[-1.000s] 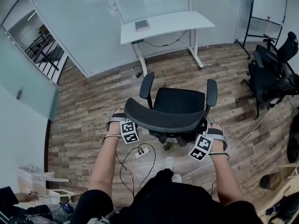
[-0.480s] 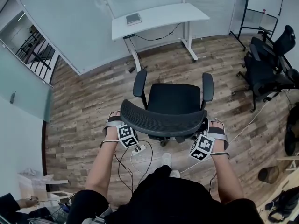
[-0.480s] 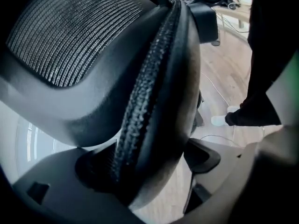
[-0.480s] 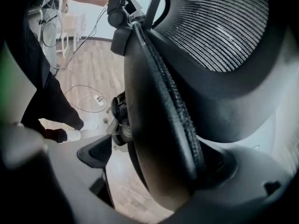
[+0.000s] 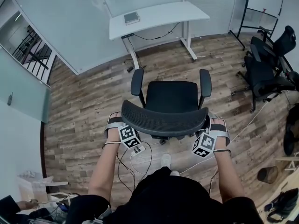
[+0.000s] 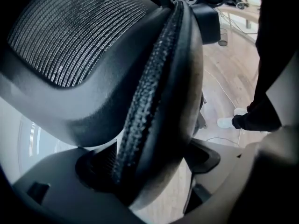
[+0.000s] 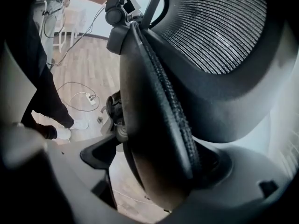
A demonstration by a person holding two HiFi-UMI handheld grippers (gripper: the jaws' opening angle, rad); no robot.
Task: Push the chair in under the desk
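A black mesh office chair [image 5: 170, 97] stands on the wood floor, its seat facing the white desk [image 5: 159, 15] by the glass wall, a stretch of floor between them. My left gripper [image 5: 121, 124] is shut on the left edge of the backrest [image 5: 163, 120], my right gripper [image 5: 209, 126] on its right edge. In the left gripper view the backrest rim [image 6: 154, 92] runs between the jaws of the left gripper [image 6: 149, 167], pads against it. In the right gripper view the rim [image 7: 159, 106] sits between the jaws of the right gripper [image 7: 159, 162], which have just been closing on it.
A power strip with cables [image 5: 138, 149] lies on the floor behind the chair, by the person's shoe [image 5: 166, 160]. More black chairs [image 5: 268, 69] crowd the right side near a whiteboard stand [image 5: 254, 13]. A small device [image 5: 131, 17] lies on the desk.
The chair has rolled a little way toward the desk, with both grippers moving along on the backrest edges.
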